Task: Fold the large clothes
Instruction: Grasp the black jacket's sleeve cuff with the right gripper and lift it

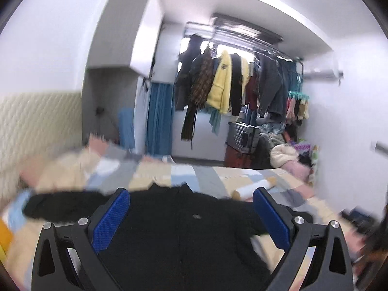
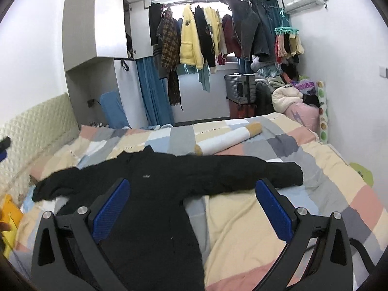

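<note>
**Black coat spread flat on the bed**

At the bottom of each frame, the left tongs (image 1: 190, 205) and right tongs (image 2: 192, 195) gape wide, holding nothing. Beyond them the black coat (image 2: 155, 194) lies flat across the patchwork bedspread (image 2: 242, 218), sleeves out toward both frame edges. Further up, a white bolster (image 2: 228, 138) rests behind it. Hanging clothes (image 2: 191, 38) fill the upper centre.

Patchwork quilt (image 2: 242, 218), white bolster (image 2: 228, 138), silver suitcase (image 2: 240, 88), yellow jacket (image 2: 190, 38) among hanging clothes, perhaps drying.
</note>
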The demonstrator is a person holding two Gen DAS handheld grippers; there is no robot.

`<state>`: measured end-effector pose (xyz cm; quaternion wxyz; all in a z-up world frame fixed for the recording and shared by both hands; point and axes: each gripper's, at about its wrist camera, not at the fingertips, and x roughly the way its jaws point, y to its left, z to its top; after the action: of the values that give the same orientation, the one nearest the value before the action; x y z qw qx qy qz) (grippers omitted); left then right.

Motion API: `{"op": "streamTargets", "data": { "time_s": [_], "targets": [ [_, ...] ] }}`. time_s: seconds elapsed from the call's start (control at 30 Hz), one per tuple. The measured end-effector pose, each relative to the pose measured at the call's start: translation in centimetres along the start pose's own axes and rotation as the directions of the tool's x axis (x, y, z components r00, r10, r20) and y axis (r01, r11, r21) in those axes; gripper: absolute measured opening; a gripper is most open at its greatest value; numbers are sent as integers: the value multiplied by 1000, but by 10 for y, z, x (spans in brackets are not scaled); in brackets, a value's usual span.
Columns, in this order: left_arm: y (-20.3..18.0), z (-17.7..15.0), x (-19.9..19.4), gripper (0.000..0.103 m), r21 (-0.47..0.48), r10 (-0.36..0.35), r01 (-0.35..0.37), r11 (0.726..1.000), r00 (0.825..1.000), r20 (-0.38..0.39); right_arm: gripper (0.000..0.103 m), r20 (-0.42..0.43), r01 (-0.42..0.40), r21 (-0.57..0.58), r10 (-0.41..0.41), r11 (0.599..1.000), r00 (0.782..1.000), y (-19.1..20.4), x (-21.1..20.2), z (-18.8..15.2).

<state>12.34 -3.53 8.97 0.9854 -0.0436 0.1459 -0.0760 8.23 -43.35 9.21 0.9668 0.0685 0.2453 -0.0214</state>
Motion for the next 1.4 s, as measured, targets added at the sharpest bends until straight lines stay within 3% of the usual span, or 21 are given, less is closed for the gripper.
{"op": "streamTargets", "data": {
  "time_s": [0.07, 0.27, 0.5, 0.63, 0.8, 1.0, 1.13, 1.2, 1.23, 1.4],
  "targets": [
    [-5, 5, 19, 102, 16, 10, -10, 1000, 1000, 23, 103, 18, 23, -4, -23, 1000, 1000, -17, 9, 13],
    [-18, 2, 78, 102, 21, -34, 35, 999, 998, -44, 103, 16, 109, 26, -109, 994, 994, -77, 60, 34],
    [-16, -58, 121, 102, 13, -57, 60, 998, 985, -161, 103, -91, 209, 50, -204, 977, 975, -161, 150, 15],
    [-3, -91, 140, 102, 5, -32, 34, 999, 979, -200, 103, -130, 247, 163, -227, 955, 965, -215, 192, -11],
    [18, -128, 154, 102, 30, 34, -28, 999, 974, -224, 95, -162, 262, 350, -218, 899, 962, -274, 237, -50],
    [41, -160, 173, 102, 25, 87, -83, 996, 964, -252, 95, -191, 216, 588, -126, 780, 973, -325, 290, -103],
    [47, -175, 193, 102, 18, 85, -83, 996, 955, -284, 95, -121, 158, 690, -103, 706, 987, -344, 310, -125],
    [45, -182, 206, 102, 31, 85, -79, 996, 948, -308, 95, -55, 118, 710, -112, 695, 992, -346, 309, -125],
    [45, -184, 211, 102, 33, 82, -76, 997, 945, -317, 93, -25, 95, 717, -111, 690, 994, -347, 309, -125],
    [54, -199, 212, 102, 8, 74, -76, 997, 936, -344, 54, -55, 109, 738, -103, 666, 993, -357, 315, -125]
  ]
}}
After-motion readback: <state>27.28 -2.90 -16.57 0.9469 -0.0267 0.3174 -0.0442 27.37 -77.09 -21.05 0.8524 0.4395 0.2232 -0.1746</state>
